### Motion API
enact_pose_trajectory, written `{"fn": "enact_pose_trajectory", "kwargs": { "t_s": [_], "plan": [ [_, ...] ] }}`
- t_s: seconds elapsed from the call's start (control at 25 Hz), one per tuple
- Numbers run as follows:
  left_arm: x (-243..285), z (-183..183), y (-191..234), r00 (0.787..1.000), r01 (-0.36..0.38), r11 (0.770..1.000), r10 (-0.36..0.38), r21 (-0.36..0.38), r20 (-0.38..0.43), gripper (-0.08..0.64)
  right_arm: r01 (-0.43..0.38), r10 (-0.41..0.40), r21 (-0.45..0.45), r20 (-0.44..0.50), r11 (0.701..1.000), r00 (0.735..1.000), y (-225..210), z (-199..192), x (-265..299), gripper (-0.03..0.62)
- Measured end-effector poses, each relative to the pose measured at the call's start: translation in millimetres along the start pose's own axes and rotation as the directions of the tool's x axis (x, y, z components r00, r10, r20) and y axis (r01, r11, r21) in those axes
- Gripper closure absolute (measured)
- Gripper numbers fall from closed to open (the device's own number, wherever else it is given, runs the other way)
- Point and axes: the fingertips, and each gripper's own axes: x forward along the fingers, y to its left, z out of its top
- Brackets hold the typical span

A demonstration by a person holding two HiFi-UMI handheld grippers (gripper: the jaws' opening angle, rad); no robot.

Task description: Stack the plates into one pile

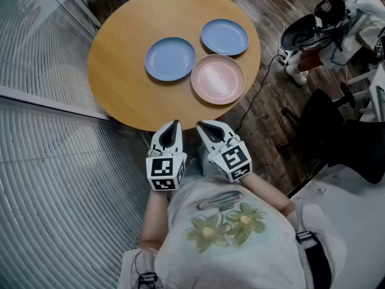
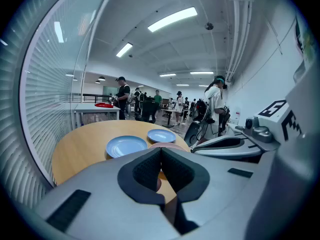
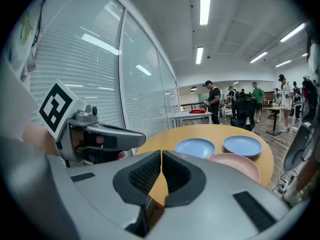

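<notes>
Left gripper: my left gripper (image 1: 172,128) had its jaws pressed together with nothing between them; its own view (image 2: 161,151) showed the dark pads meeting along one seam.
Right gripper: my right gripper (image 1: 207,130) was likewise closed and empty, its pads (image 3: 145,174) meeting at the tips.
Where I held them: side by side in front of my chest, just off the near edge of the table (image 1: 120,71), tips aimed toward the plates and a little downward, touching none of them.
Near blue plate: the blue plate (image 1: 170,58) lay flat on the wooden top, left of the other two.
Far blue plate: the second blue plate (image 1: 224,36) lay flat at the far right of the group.
Pink plate: the pink plate (image 1: 218,79) lay flat, nearest to my right gripper, its rim just beside both blue rims; I could not tell whether they touched.
Pile: all three plates lay singly, none on another.
Table: round, light wood, carrying only the plates.
Surroundings: a glass wall with blinds (image 1: 42,161) ran along my left; dark wooden floor (image 1: 271,119) lay to the right.
</notes>
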Motion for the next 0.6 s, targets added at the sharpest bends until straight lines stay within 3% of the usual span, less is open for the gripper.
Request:
{"fn": "enact_pose_trajectory", "kwargs": {
  "t_s": [0.6],
  "plan": [
    [72.2,36.2,22.6,0.999,-0.037,0.999,0.037,0.000,0.001,0.541,-0.003,0.004,-0.026,0.033,1.000,0.999,-72.8,31.9,39.3,0.546]
  ]
}}
